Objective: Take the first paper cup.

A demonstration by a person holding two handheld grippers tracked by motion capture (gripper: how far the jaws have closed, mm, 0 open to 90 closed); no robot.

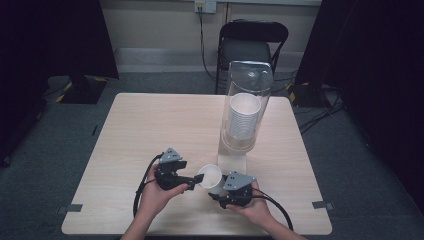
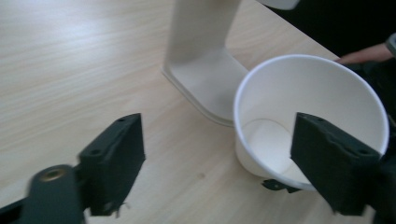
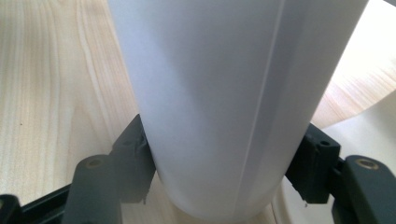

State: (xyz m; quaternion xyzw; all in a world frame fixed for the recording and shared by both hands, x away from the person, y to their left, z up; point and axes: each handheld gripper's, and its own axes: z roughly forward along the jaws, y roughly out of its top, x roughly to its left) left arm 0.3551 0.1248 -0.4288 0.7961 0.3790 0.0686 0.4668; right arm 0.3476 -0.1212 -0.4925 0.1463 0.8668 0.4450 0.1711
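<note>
1. The right hand-held gripper (image 1: 219,189), nearest the tabletop's front edge, has its black jaws clamped on the lower wall of a white paper cup (image 1: 210,176), pads pressing both sides in the right gripper view (image 3: 219,116).
2. The cup sits tilted just above the pale wooden tabletop (image 1: 150,130), its open mouth facing the left hand-held gripper (image 1: 192,179).
3. That gripper's jaws stand wide apart with nothing between them, one pad overlapping the cup's rim (image 2: 308,112).
4. Farther back stands a clear cup dispenser (image 1: 246,107) stacked with white cups.
</note>
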